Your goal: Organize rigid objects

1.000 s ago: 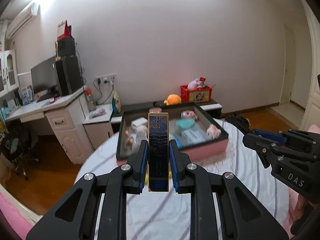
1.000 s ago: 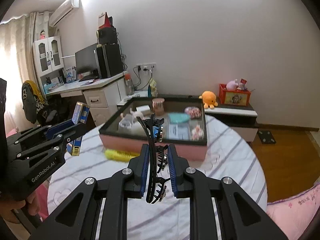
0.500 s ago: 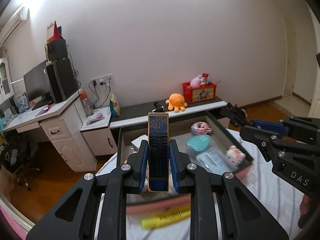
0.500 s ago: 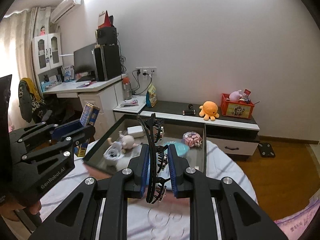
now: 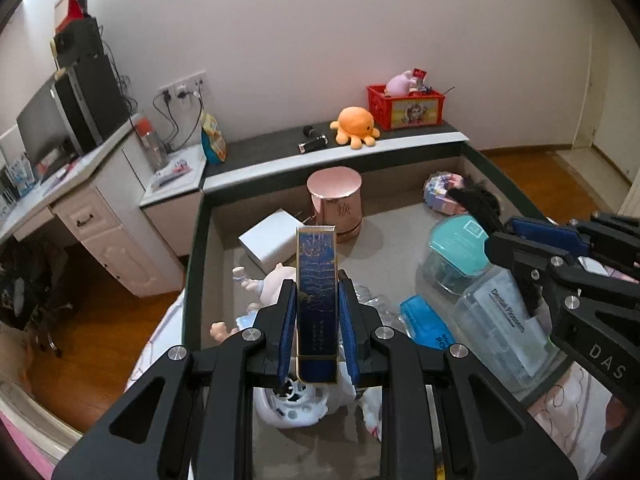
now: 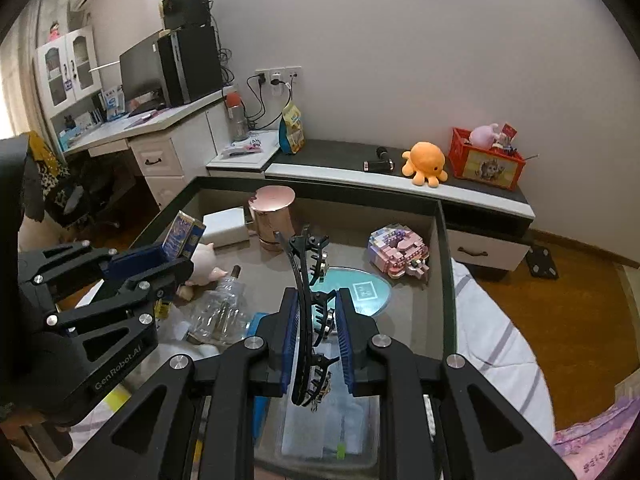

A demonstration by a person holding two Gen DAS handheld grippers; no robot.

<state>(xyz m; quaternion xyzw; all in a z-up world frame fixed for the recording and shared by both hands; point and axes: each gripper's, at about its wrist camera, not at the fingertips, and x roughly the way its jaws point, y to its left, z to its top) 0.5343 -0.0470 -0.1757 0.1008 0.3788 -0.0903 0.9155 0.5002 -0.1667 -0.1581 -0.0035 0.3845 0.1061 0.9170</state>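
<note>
My left gripper (image 5: 318, 308) is shut on a tall dark blue box with gold edging (image 5: 317, 280) and holds it upright above the open storage box (image 5: 194, 240). It also shows in the right wrist view (image 6: 182, 236). My right gripper (image 6: 317, 332) is shut on a black hair claw clip (image 6: 306, 280) and holds it over the right part of the same box. The right gripper shows in the left wrist view (image 5: 536, 256).
Inside the box lie a rose-gold tin (image 5: 336, 204), a white carton (image 5: 270, 240), a doll (image 5: 260, 284), a teal-lidded container (image 5: 456, 248), a clear case (image 5: 504, 328) and a block toy (image 6: 398, 252). A shelf behind holds an orange octopus plush (image 5: 354, 126) and red crate (image 5: 406, 106).
Both grippers have moved forward and down over the storage box, which now fills the lower view. Each still holds its object.
</note>
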